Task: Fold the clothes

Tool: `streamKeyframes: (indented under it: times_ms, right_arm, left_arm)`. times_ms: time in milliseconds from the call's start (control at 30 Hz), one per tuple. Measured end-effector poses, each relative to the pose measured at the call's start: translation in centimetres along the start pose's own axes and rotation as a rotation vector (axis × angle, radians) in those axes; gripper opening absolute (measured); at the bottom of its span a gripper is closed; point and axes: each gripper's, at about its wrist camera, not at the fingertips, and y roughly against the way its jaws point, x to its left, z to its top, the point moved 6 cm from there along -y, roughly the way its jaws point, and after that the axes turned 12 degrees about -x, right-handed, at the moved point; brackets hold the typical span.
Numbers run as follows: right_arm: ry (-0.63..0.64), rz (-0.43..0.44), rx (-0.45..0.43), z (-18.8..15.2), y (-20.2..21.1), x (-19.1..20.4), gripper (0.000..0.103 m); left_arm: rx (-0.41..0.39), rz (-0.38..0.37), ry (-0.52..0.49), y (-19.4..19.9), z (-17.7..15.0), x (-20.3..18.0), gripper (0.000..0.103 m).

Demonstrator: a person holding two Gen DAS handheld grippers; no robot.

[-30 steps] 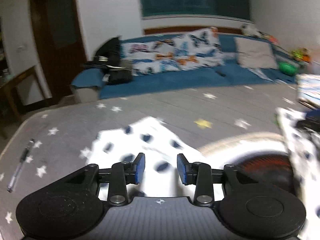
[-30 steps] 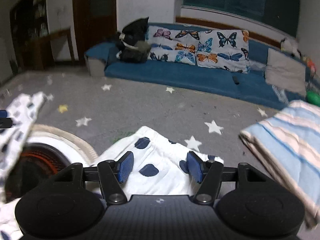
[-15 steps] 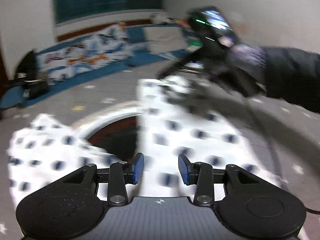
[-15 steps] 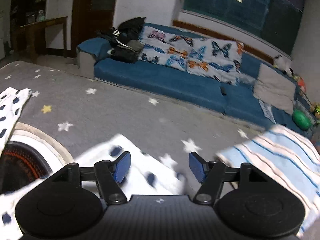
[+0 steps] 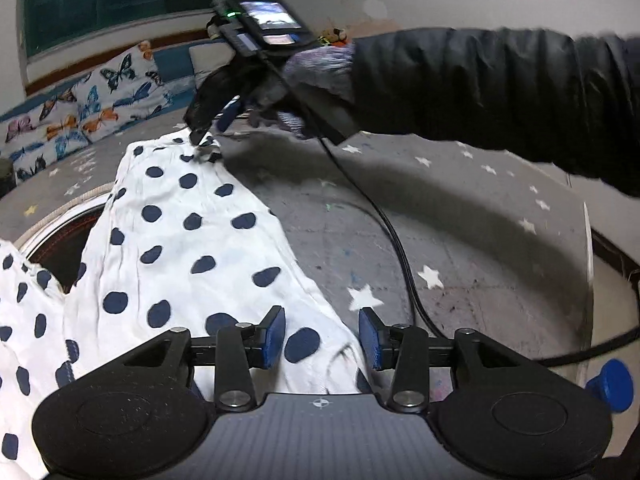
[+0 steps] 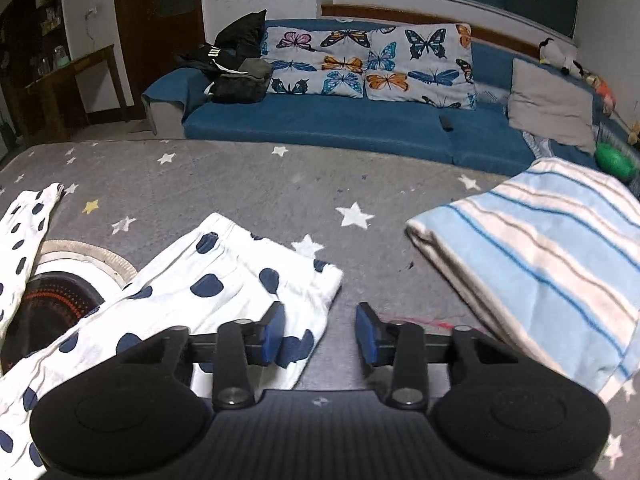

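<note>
A white garment with dark blue dots lies spread on the grey star-patterned table cover. My left gripper hovers low over its near edge. Its jaws are opening, with cloth under the gap and no pad pressing. Across the garment, a gloved hand in a black sleeve holds my right gripper at the far corner. In the right wrist view the right gripper has its jaws closing. The garment's edge lies by its left pad, and the pads do not press on it.
A folded blue-and-white striped towel lies at the right of the table. A round opening with a glowing heater sits partly under the garment. A black cable trails over the cover. A blue sofa stands behind.
My left gripper has swung right along the garment, bringing the right hand into its view. The right gripper's jaws have narrowed, and the garment's corner now lies flat by its left pad.
</note>
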Motion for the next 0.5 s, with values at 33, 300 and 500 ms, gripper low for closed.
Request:
streamKeyframes:
  times_ms: [33,300,500]
  right_arm:
    - [-0.009,-0.002,-0.005,0.0,0.0,0.1,0.034]
    - [0.024,-0.043,-0.044,0.2,0.9,0.5,0.003]
    - [0.078,-0.131,-0.038,-0.2,1.9,-0.4,0.003]
  left_arm:
    - [0.0,0.001,-0.017,-0.2,-0.2,-0.2,0.035]
    - [-0.035,-0.071,0.018,0.9,0.5,-0.2,0.008]
    - [-0.039,-0.12,0.061,1.3,0.2,0.4,0.009]
